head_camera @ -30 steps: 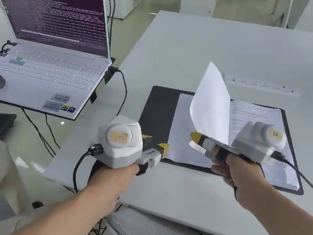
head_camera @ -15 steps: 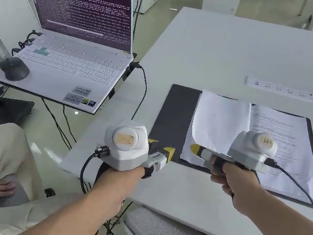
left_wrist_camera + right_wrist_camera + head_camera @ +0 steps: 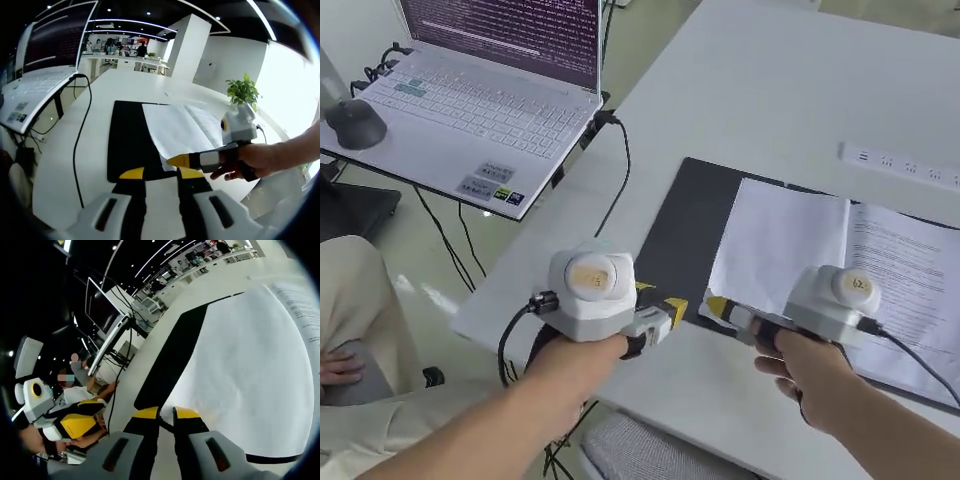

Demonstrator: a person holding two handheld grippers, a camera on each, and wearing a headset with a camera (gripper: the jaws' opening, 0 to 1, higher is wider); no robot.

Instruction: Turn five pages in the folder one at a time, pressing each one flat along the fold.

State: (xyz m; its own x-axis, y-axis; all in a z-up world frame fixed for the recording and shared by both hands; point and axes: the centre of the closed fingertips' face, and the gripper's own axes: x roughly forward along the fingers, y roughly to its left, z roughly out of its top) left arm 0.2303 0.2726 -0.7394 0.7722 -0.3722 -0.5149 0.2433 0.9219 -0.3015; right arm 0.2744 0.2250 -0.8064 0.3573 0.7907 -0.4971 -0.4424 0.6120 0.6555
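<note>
Closest to me, my right tool (image 3: 166, 414) has its jaws pressed almost together on the near corner of the blank-backed page (image 3: 775, 240). That page lies nearly flat over the left half of the open folder (image 3: 685, 230). My left tool (image 3: 161, 173) hovers just beside the right one, jaws spread and empty, just short of the folder's near left corner. The fold (image 3: 840, 250) is what matters next. It runs away from me, near to far, between the blank page and the printed page (image 3: 910, 270), and it lies ahead and to the right of the right tool, so I judge that hand the nearer one for the pressing stroke. The folder sits on the white bench (image 3: 770, 90), with a power strip (image 3: 900, 165) beyond it and, off to the far left, an open laptop (image 3: 490, 100) and a mouse (image 3: 355, 122)
</note>
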